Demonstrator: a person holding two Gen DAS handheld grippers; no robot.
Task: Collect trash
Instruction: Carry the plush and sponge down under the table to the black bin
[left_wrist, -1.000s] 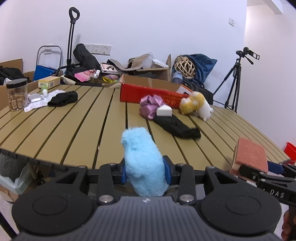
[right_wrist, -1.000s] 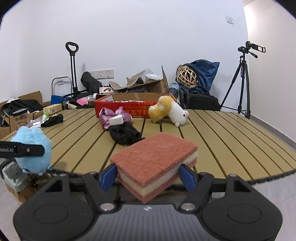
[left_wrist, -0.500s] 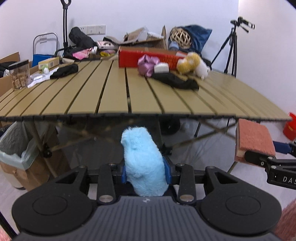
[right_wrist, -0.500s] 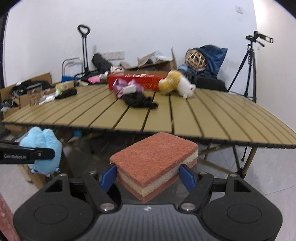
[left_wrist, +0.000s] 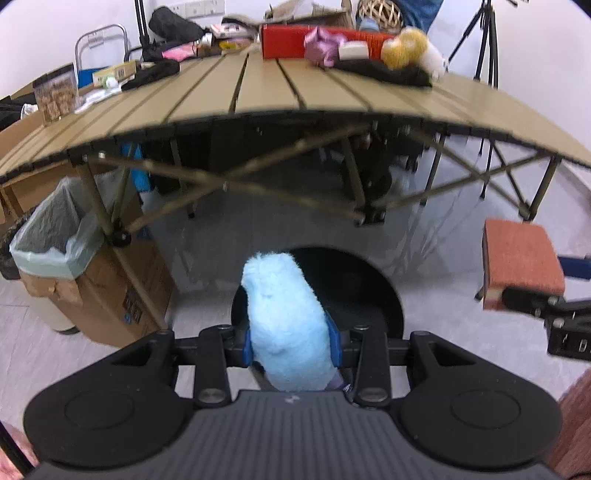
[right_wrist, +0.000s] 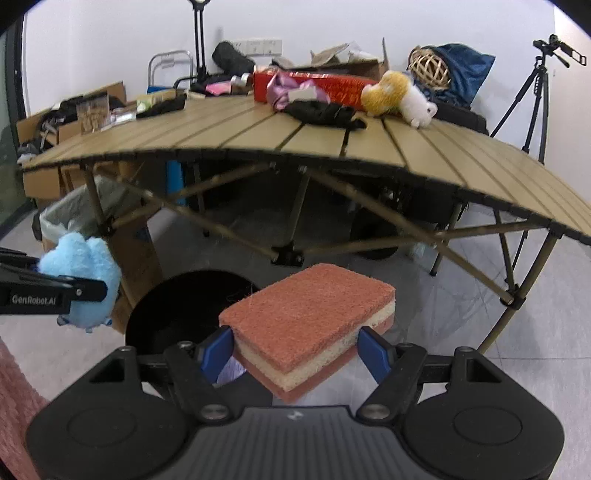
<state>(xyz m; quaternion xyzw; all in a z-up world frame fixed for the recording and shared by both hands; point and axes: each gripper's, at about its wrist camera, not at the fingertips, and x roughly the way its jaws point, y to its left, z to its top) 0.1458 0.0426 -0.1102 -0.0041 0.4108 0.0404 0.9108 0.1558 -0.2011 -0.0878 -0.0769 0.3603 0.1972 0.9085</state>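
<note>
Two loads in hand: our left gripper (left_wrist: 290, 345) has its jaws clamped on the blue plush (left_wrist: 284, 321), our right gripper (right_wrist: 301, 349) on the sponge (right_wrist: 306, 317). The black bin (left_wrist: 354, 280) lies just beyond both jaws; we judge release comes next.

Sitting on floor before table (right_wrist: 424, 147): round bin (left_wrist: 369, 280). Standing left under table edge: lined bin (left_wrist: 48, 236), beside cardboard box (left_wrist: 122, 291). Lying on tabletop: plush toy (right_wrist: 399, 96).
</note>
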